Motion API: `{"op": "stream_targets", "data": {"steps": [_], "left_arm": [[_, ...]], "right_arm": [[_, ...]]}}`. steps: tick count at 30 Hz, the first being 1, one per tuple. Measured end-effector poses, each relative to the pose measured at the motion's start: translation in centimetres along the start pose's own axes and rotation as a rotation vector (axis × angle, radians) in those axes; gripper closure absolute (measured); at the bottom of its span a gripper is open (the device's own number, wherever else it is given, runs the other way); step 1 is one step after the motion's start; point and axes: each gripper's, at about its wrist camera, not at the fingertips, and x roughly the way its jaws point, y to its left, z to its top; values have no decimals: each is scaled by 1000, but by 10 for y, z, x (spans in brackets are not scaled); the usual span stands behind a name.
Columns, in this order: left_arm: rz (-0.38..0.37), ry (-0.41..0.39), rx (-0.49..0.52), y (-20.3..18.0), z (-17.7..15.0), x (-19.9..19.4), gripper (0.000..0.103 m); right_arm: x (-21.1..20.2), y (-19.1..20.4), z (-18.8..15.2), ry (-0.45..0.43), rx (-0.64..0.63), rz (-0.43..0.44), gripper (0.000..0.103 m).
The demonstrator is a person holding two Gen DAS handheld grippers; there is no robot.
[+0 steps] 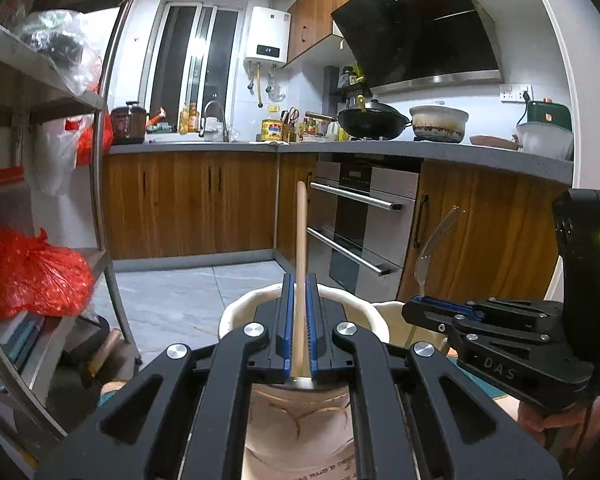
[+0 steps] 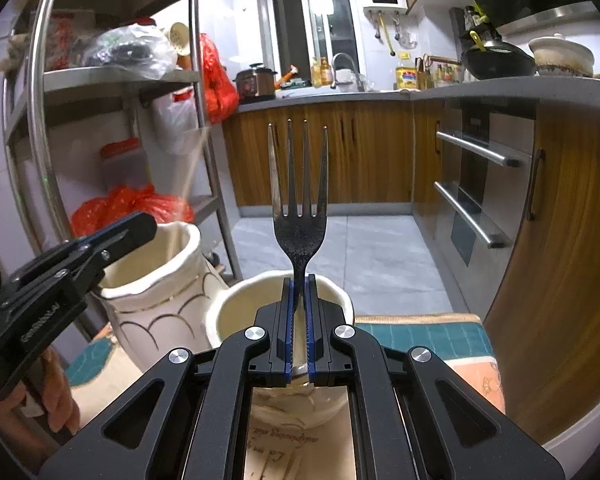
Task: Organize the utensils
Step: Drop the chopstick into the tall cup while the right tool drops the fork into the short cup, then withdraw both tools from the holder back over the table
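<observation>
My left gripper (image 1: 299, 280) is shut on a pale wooden chopstick (image 1: 301, 232) that points up and away, above a cream ceramic holder (image 1: 236, 312). My right gripper (image 2: 299, 280) is shut on a dark metal fork (image 2: 299, 184), tines up, above a second cream holder (image 2: 220, 312). In the left wrist view the right gripper (image 1: 420, 300) holds the fork (image 1: 436, 248) at the right. In the right wrist view the left gripper (image 2: 140, 228) is over the taller patterned holder (image 2: 168, 284), and the chopstick (image 2: 192, 176) is blurred.
A metal shelf rack (image 2: 198, 120) with red bags (image 1: 32, 276) stands at the left. Wooden cabinets and an oven (image 1: 364, 224) line the far side and right. A teal and orange cloth (image 2: 428, 340) lies under the holders.
</observation>
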Motion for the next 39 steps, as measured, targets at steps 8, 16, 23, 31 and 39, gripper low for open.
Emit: {"op": "stream_targets", "data": {"steps": [8,16,23,31,39], "left_arm": [[44,-50,-69,17,3,-11,58],[72,-51,-124,33,3,-15,45],[79,-49,-128,34,2,-16,43],[78,-34,-125,32,2,-17,38],[98,-12,-105,18,6,-36,12]], "right_arm": [[1,-4,-3,-5,3,-31,97],[0,-10,-3,-15,32,-57,96],[-1,-11,-5,-29,13,-107,92],[-1,-18,-4,-18,54,-86,65],[-27,-21,5,-42,96,-56,18]]}}
